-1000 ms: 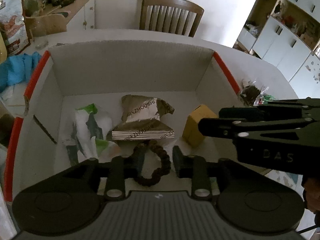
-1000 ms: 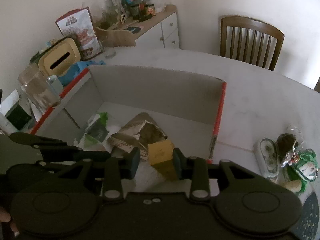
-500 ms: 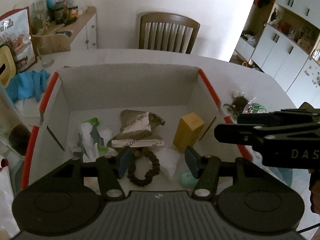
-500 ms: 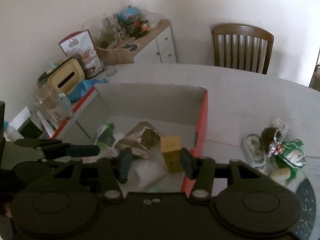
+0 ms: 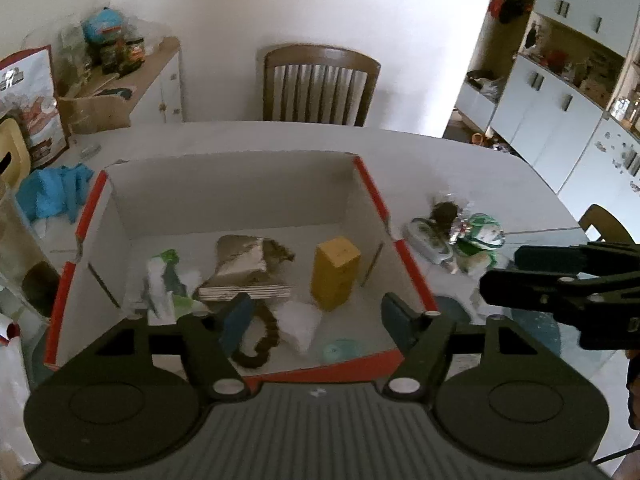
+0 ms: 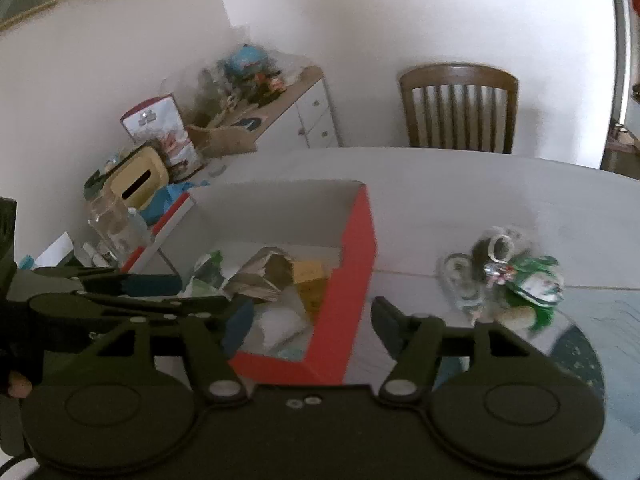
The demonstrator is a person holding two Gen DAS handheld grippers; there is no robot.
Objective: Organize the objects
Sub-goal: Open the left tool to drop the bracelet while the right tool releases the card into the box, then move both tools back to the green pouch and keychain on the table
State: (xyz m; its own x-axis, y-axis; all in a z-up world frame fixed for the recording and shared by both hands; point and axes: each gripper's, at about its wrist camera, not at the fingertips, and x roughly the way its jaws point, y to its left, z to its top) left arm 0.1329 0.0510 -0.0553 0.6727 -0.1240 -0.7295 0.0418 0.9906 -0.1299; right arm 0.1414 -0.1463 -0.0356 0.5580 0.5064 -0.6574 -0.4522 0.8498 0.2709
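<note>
A red-edged white cardboard box point(image 5: 372, 188) point(image 6: 358, 248) stands on the white table. Inside lie a yellow carton point(image 5: 334, 270) point(image 6: 310, 272), a brown foil packet point(image 5: 244, 258), a green-white wrapper point(image 5: 166, 280), a dark bead bracelet point(image 5: 260, 336), a clear plastic bag point(image 5: 300, 320) and a small teal disc point(image 5: 338, 350). My left gripper point(image 5: 316, 316) is open and empty above the box's near edge. My right gripper point(image 6: 308, 320) is open and empty over the box's near right corner. Both sets of jaws stand wide apart.
Right of the box lies a pile of small wrapped items point(image 5: 460, 232) point(image 6: 508, 276) beside a dark round mat point(image 6: 580, 356). A blue cloth point(image 5: 52, 192), a glass jar point(image 6: 114, 224) and a tissue box point(image 6: 134, 178) stand left. A chair point(image 5: 320, 84) is behind the table.
Both grippers have risen and pulled back from the box, and their jaws have opened wider. The right gripper let go of the yellow carton, which now stands in the box.
</note>
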